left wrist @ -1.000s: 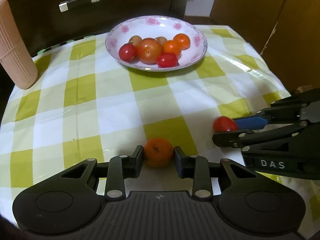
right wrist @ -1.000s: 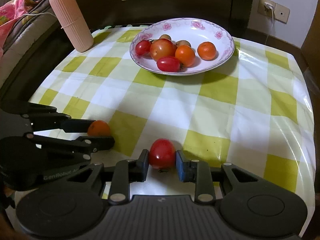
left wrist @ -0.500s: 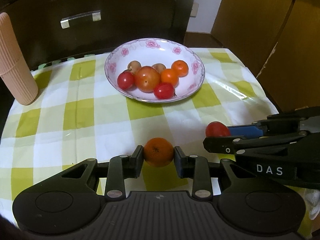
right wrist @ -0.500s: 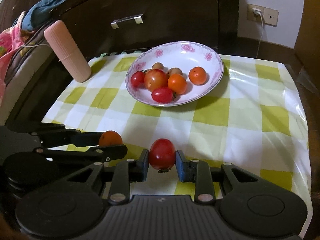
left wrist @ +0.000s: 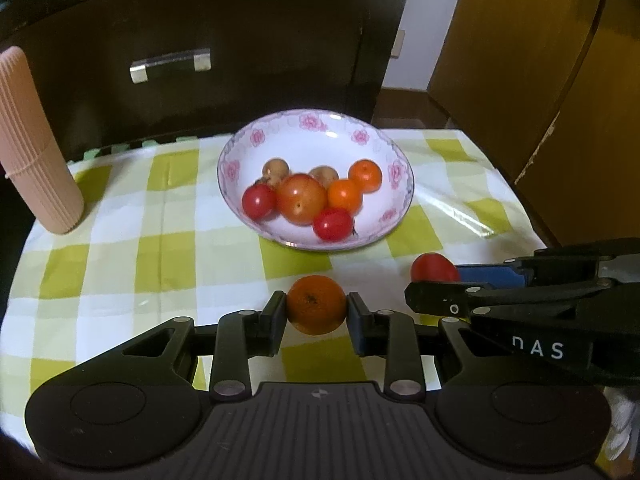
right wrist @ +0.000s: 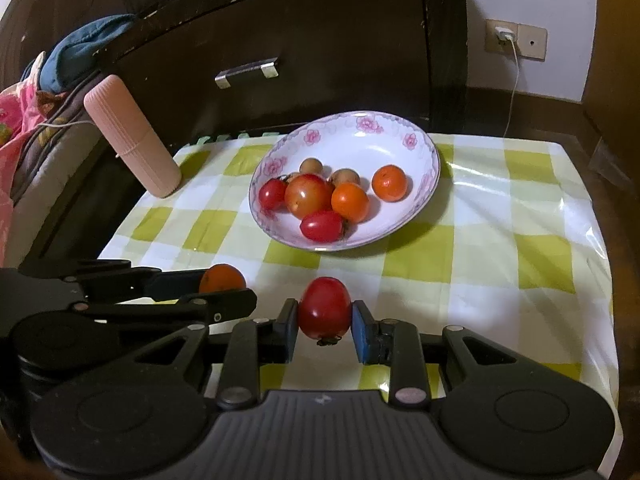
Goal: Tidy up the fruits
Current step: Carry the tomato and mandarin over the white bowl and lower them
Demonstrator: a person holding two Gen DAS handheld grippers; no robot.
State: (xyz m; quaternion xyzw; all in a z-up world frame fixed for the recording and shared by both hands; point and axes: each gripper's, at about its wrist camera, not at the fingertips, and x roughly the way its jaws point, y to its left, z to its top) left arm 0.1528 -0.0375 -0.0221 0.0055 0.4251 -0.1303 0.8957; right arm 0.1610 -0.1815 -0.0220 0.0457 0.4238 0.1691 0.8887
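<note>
My left gripper (left wrist: 316, 310) is shut on a small orange (left wrist: 316, 303) and holds it above the checked tablecloth, in front of the flowered white bowl (left wrist: 384, 216). My right gripper (right wrist: 325, 320) is shut on a red tomato (right wrist: 325, 307), also raised in front of the bowl (right wrist: 424, 196). The bowl holds several tomatoes, small oranges and two brown fruits. In the left wrist view the right gripper (left wrist: 436, 280) with its tomato (left wrist: 434, 267) is to the right. In the right wrist view the left gripper (right wrist: 224, 286) with its orange (right wrist: 222, 277) is to the left.
A ribbed pink cylinder (left wrist: 34, 148) stands at the table's back left corner; it also shows in the right wrist view (right wrist: 132, 136). A dark cabinet with a metal handle (left wrist: 170, 65) is behind the table. Clothes (right wrist: 44, 92) lie at the left. The table's edges drop off right and back.
Both grippers have risen off the table with their fruits and pulled back, so the bowl and table look farther and lower. The grips are unchanged.
</note>
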